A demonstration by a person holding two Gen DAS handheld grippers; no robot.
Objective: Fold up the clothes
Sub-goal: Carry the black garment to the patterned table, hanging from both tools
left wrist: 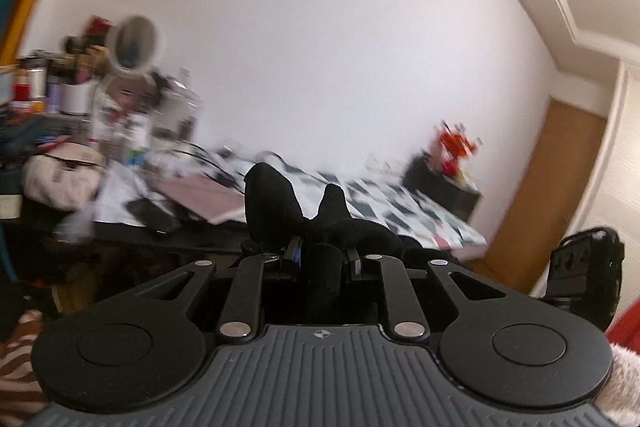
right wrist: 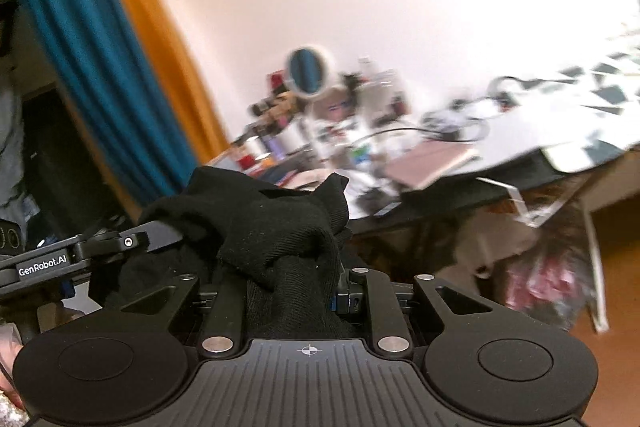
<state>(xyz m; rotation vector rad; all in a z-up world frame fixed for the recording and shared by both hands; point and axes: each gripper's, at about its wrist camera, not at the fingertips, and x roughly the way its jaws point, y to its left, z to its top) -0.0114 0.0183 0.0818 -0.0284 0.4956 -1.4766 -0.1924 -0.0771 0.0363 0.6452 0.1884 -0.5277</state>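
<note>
A black ribbed-knit garment (right wrist: 276, 223) was clamped, bunched, in both the left hand-held gripper (left wrist: 320, 255) and the right hand-held gripper (right wrist: 288, 279), held above a cluttered tabletop (right wrist: 500, 131). A round mirror (right wrist: 308, 71) was seen in both views; blue curtains (right wrist: 80, 39) mainly in the right.

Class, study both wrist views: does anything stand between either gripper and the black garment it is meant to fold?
Nothing visible does. The left gripper and the right gripper are each shut on the black garment, bunched between their fingers above the cluttered table.
</note>
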